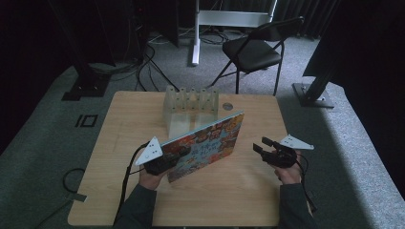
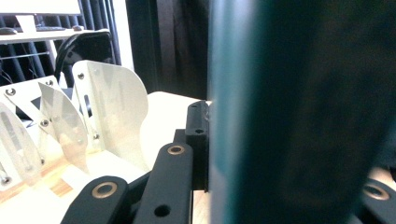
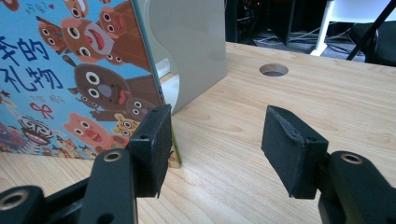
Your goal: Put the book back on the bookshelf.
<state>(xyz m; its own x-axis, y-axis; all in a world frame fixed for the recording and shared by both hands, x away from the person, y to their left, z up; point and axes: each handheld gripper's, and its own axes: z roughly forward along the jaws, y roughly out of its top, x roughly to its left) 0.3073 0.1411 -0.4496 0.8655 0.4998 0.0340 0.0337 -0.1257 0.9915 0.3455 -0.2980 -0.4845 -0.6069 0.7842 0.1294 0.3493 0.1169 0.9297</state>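
Note:
A colourful picture book with cartoon animals on its cover stands tilted on the wooden table. Its lower edge rests on the tabletop. My left gripper is shut on the book's left end. In the left gripper view the book's dark teal side is pressed against the pad. My right gripper is open just off the book's right edge. Nothing lies between its pads, and the book's cover and lower corner show beside the left jaw.
A white rack with several upright dividers stands at the back of the table, right behind the book; its panel shows close by. A round hole sits in the tabletop. A black folding chair stands beyond the table.

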